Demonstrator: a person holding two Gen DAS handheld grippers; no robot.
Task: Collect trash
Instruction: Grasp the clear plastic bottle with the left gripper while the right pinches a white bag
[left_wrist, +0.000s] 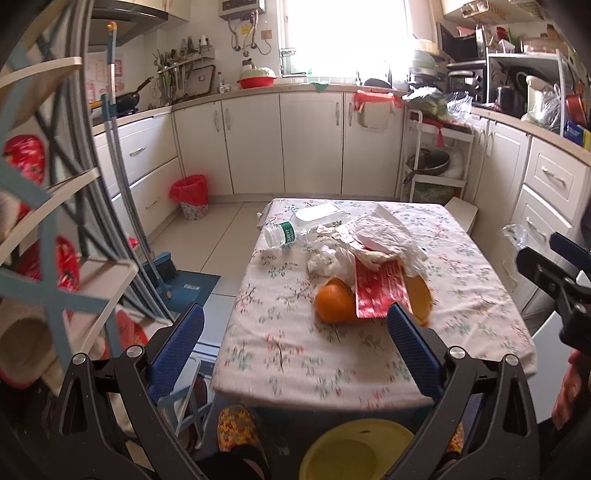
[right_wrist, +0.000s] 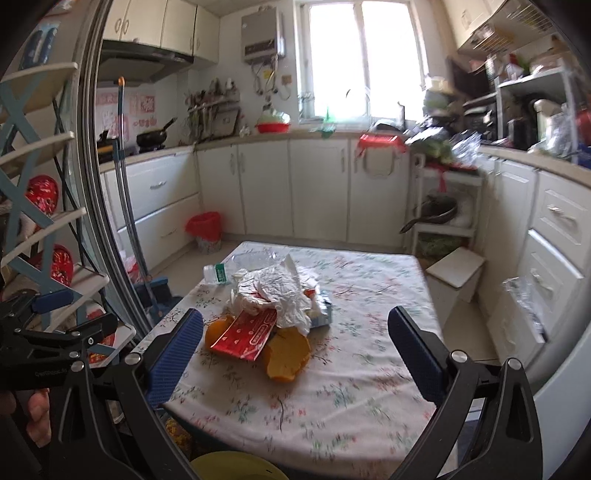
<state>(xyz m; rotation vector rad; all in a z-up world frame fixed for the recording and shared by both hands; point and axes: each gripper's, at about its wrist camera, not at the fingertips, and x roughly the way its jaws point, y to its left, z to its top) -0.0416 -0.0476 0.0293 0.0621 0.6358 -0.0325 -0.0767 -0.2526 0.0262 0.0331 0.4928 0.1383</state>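
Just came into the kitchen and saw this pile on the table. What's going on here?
A person holds a gripper in each hand over a small table with a flowered cloth. Both the left gripper and the right gripper are open and empty, above the near edge. The trash sits untouched: orange peel, a red wrapper, crumpled white paper and an empty plastic bottle. A yellow bin sits below.

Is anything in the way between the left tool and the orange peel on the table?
Nothing visible blocks it. The left tool is open, with only bare tablecloth between it and the orange peel. A red wrapper lies over the peel's far part.
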